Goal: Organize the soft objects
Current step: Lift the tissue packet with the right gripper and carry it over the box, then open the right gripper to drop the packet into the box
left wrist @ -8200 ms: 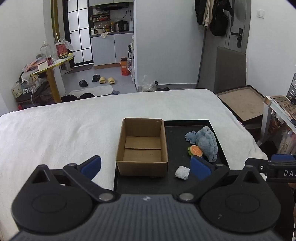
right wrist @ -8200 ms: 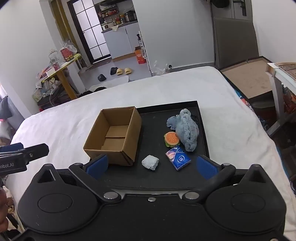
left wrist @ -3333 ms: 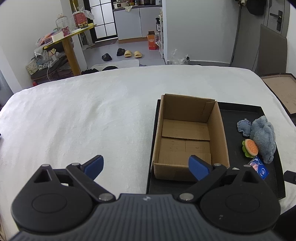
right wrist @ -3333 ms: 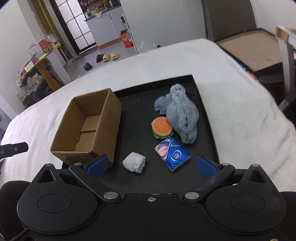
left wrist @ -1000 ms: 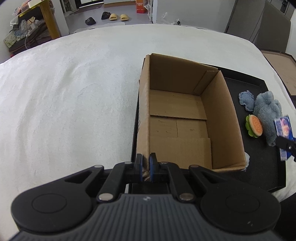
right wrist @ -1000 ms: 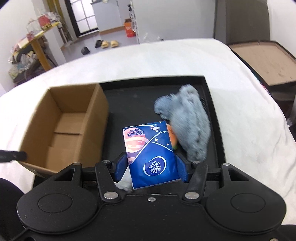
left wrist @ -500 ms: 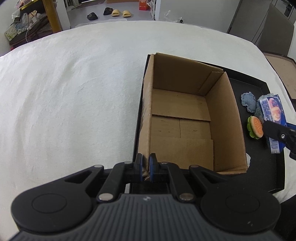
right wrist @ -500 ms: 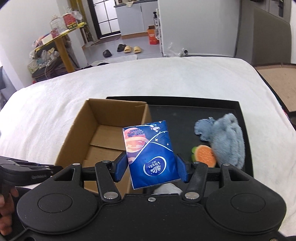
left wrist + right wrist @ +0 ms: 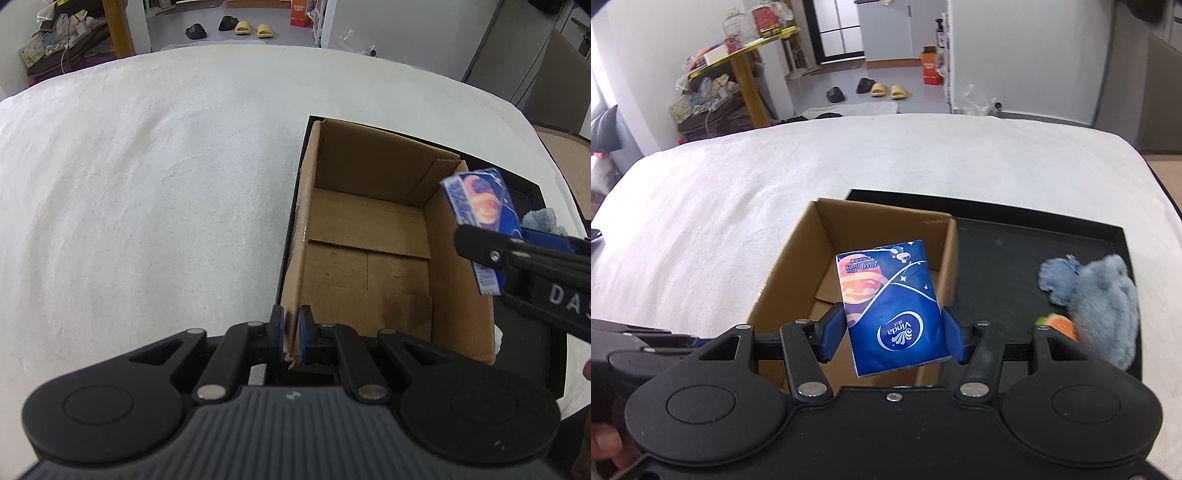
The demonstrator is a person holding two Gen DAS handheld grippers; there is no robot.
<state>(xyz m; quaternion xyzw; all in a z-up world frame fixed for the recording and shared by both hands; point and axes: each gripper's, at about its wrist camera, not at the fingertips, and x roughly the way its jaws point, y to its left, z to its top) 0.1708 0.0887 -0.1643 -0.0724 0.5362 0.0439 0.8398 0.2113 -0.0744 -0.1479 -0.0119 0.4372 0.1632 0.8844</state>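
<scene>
An open, empty cardboard box (image 9: 369, 236) stands on the left part of a black tray (image 9: 1015, 243). My left gripper (image 9: 290, 336) is shut on the box's near left wall corner. My right gripper (image 9: 892, 334) is shut on a blue tissue pack (image 9: 892, 306) and holds it in the air above the box's right wall; the tissue pack also shows in the left wrist view (image 9: 480, 221). A grey-blue plush toy (image 9: 1100, 295) and a small burger toy (image 9: 1062, 325) lie on the tray's right side.
The tray sits on a bed with a white cover (image 9: 147, 184). A white crumpled lump (image 9: 498, 336) peeks out beside the box's near right corner. Beyond the bed there are a yellow table (image 9: 746, 62) with clutter, slippers (image 9: 882, 88) on the floor and a kitchen.
My right gripper has carried the tissue pack left, from over the tray to above the box's right wall. My left gripper stays clamped on the box's corner.
</scene>
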